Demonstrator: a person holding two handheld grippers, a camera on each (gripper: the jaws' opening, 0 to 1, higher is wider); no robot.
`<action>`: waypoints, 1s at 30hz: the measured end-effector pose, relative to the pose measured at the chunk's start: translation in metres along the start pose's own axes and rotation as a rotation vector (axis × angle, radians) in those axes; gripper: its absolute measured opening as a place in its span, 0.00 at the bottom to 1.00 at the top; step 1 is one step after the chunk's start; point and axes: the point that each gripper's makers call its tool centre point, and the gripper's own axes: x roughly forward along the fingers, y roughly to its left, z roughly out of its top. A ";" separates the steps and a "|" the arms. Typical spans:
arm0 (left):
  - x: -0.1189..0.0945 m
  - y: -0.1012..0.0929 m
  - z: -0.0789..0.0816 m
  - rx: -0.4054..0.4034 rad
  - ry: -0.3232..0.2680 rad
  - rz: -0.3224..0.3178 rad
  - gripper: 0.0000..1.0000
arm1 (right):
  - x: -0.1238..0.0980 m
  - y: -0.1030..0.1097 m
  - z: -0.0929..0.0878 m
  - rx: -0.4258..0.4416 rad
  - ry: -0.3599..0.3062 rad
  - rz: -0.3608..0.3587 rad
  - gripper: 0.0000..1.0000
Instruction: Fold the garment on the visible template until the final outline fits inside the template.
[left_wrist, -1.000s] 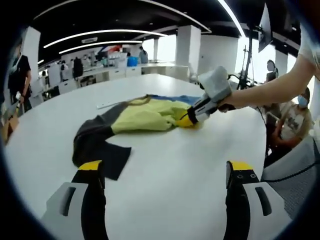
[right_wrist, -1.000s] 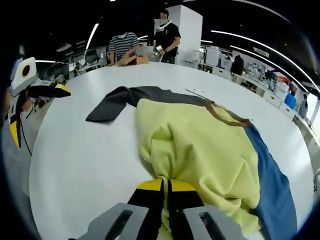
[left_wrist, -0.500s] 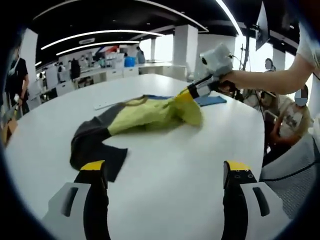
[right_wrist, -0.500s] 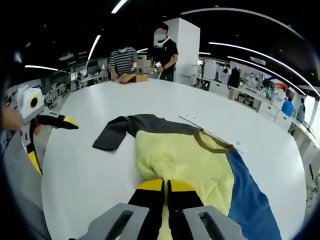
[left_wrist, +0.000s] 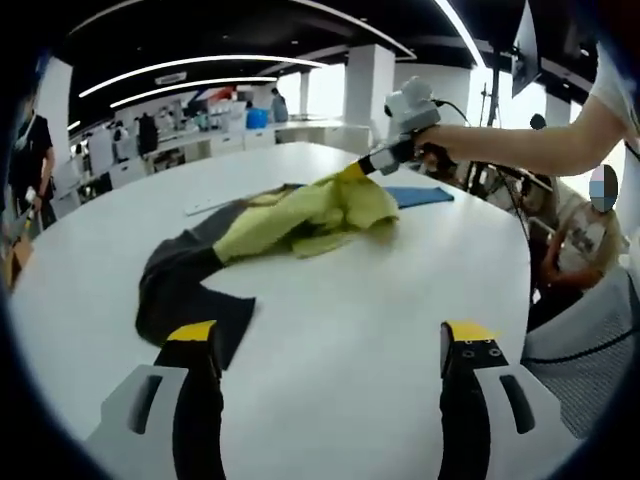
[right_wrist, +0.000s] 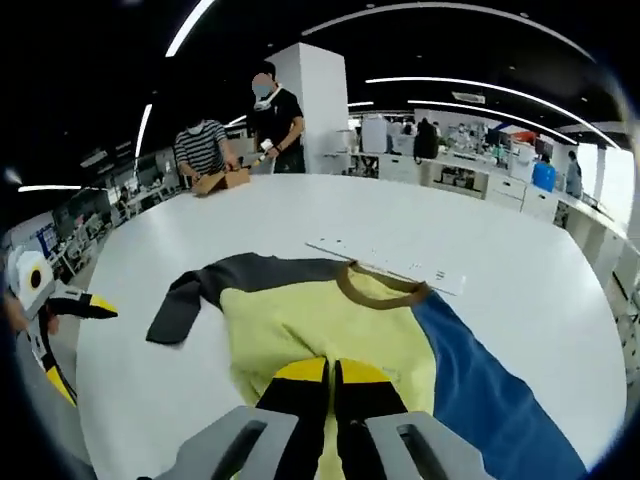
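I see the white table carrying the garment, its grey sleeve flat and its yellow hem lifted. My right gripper pinches that hem, fabric hiding the tips. My left gripper hovers near the sleeve, jaws spread. No template outline shows clearly.

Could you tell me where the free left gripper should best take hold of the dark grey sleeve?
Probably at the grey sleeve's squared cuff end, which lies flat on the white table just ahead of the open left gripper. Come straight forward and low, pinching the cuff edge.
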 end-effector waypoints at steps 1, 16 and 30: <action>0.001 0.000 0.000 -0.001 0.000 -0.001 0.86 | 0.005 -0.004 -0.004 0.007 0.017 -0.003 0.00; 0.007 0.002 -0.004 -0.018 0.023 -0.003 0.83 | 0.027 -0.022 -0.059 0.036 0.221 -0.011 0.00; 0.004 0.004 -0.002 -0.038 0.010 0.011 0.82 | 0.015 -0.016 -0.041 0.223 0.077 -0.017 0.11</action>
